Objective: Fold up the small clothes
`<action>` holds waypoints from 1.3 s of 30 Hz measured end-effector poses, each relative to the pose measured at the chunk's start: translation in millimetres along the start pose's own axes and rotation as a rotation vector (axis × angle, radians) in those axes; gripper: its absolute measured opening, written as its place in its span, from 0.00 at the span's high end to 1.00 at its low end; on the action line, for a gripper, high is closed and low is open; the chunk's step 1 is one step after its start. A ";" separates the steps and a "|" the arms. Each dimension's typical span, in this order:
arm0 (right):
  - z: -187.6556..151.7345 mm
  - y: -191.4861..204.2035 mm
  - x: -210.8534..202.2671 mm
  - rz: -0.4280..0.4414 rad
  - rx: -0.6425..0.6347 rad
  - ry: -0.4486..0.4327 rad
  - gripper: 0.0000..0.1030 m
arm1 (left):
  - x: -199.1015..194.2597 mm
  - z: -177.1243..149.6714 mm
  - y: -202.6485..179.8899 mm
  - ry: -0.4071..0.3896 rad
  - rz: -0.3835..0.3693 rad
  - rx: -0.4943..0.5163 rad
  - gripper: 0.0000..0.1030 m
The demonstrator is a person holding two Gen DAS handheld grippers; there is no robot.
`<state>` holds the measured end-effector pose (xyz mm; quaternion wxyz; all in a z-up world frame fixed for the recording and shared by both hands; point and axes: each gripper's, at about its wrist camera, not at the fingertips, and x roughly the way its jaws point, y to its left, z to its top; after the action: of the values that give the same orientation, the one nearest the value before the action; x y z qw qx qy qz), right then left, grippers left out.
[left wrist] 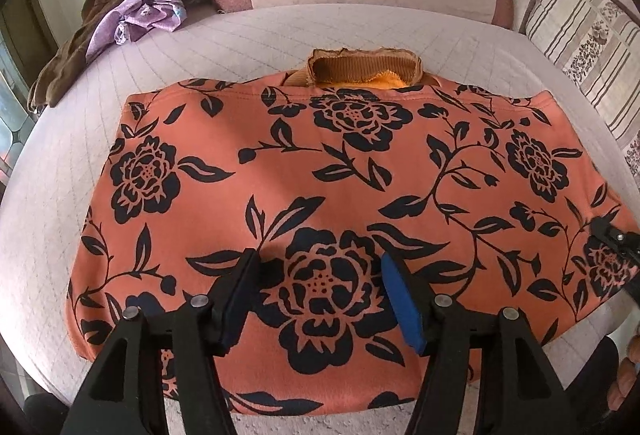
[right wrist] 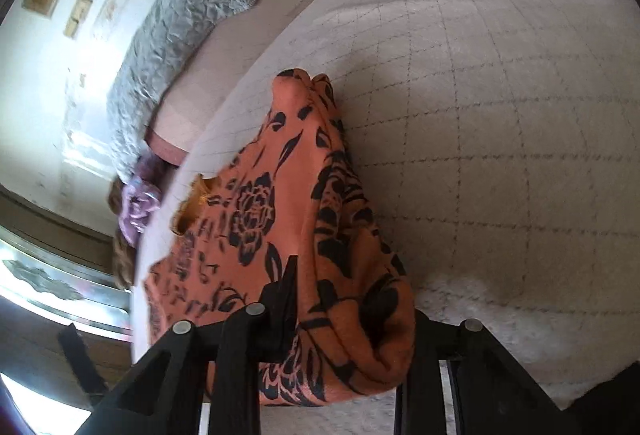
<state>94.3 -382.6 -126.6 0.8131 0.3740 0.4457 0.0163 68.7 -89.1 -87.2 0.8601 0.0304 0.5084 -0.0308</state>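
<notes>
Plainly soft and limp: orange floral garment (left wrist: 340,171) lay flat on quilted bed (left wrist: 80,155), long axis side to side, ribbed collar (left wrist: 360,65) pointing away. Best taken at hem corners. Left gripper (left wrist: 320,299) spread above it; right gripper (right wrist: 340,315) clamped on bunched right edge.

The orange floral garment (left wrist: 340,163) is showing as soft, matt knit cloth, its ribbed collar (left wrist: 364,65) lined with what looks like fuzzy fleece. The bed cover (left wrist: 248,35) beneath is reading as matt quilted fabric stitched in a grid. The left tool (left wrist: 320,299) is showing matt black plastic arms, dull metal rivets and blue pads (left wrist: 402,303), possibly rubber. The grey blanket (right wrist: 176,35) is looking puckered and quilted. The purple cloth (left wrist: 148,13) is catching a slight sheen.
</notes>
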 end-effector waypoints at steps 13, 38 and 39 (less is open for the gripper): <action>-2.2 -21.6 -4.5 0.153 0.114 -0.025 0.34 | 5.2 -6.0 -2.6 0.002 0.014 0.005 0.31; -122.2 219.9 77.8 0.004 -0.772 0.097 0.31 | -47.3 -23.5 144.5 -0.090 -0.299 -0.441 0.29; -121.3 215.4 70.5 0.036 -0.755 0.089 0.31 | -47.5 -20.3 140.8 -0.086 -0.348 -0.440 0.29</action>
<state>113.5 -130.3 -81.8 0.8731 0.0549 0.4367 0.2097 40.0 54.0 -52.4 0.8485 -0.2461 0.4635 -0.0683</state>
